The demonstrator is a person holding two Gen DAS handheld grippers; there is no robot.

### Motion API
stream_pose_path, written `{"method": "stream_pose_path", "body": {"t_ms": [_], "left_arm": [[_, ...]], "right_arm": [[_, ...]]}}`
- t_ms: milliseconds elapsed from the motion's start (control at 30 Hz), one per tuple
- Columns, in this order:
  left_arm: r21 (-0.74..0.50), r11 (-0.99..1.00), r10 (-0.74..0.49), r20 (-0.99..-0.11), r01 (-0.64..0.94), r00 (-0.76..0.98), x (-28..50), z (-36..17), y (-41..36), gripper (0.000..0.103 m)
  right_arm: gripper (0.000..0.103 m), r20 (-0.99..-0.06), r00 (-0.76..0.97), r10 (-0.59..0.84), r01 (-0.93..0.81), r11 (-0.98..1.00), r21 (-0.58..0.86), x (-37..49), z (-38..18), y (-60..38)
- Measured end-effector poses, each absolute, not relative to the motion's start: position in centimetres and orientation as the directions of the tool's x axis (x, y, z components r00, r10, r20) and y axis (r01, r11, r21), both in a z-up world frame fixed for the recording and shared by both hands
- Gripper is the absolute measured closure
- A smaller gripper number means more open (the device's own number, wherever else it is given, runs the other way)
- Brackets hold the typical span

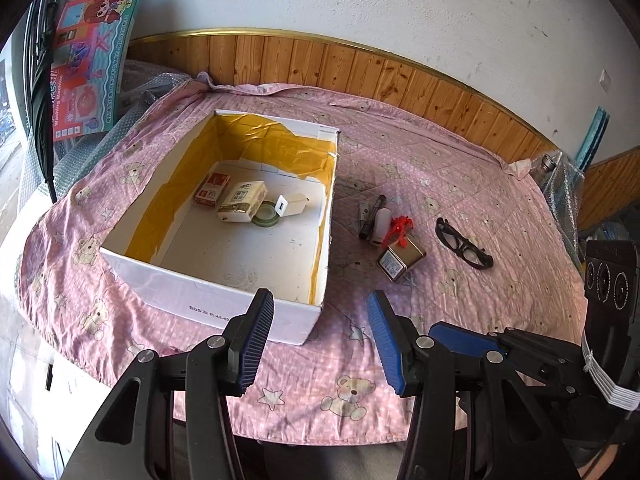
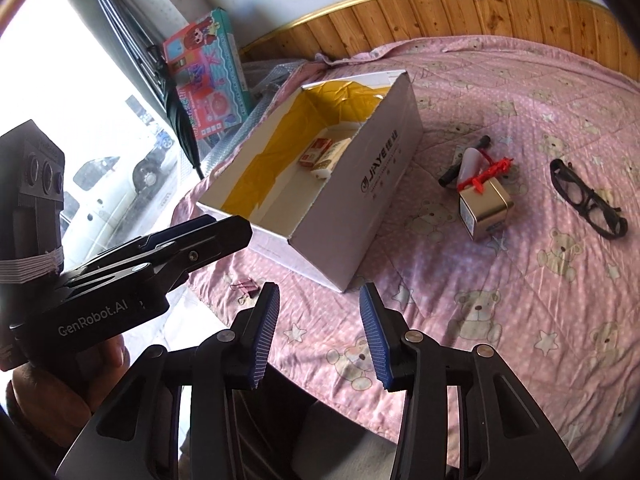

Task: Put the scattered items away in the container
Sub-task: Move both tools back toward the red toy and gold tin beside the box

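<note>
From the left wrist, the left gripper [image 1: 320, 344] hung empty, jaws apart, near the box [image 1: 208, 292]; the glasses [image 1: 464, 243] lay right of it. From the right wrist, the right gripper [image 2: 318, 336] gaped empty; the glasses [image 2: 586, 200] looked light, fragile, best pinched at the bridge.

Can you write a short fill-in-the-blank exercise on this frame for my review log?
1. The roll of tape lies inside the ____.
2. The black glasses lie on the pink ____, outside the box.
3. The small tin has a ____ ribbon on top.
4. Both the left gripper and right gripper are ____.

Missing words: box; cloth; red; open
</note>
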State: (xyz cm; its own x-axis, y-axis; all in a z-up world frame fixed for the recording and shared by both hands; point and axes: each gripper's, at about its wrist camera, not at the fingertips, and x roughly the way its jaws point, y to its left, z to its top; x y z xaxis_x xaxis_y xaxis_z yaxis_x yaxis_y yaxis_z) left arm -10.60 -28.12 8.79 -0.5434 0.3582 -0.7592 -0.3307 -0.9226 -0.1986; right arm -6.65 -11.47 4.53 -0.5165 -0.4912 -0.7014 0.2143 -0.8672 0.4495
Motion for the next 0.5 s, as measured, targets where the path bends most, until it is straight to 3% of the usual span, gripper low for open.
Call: {"method": "stream_pose_path", "body": {"t_ms": [500], "left_arm": [[-0.200,-0.880,0.404,-0.791,-0.430,-0.460,-10.0,6.9,-21.6,0.052]], "right_arm": [[0.060,-0.704,-0.545,-0.455,0.065,-0.861,0.505,-6.5,1.5,-4.3]]}}
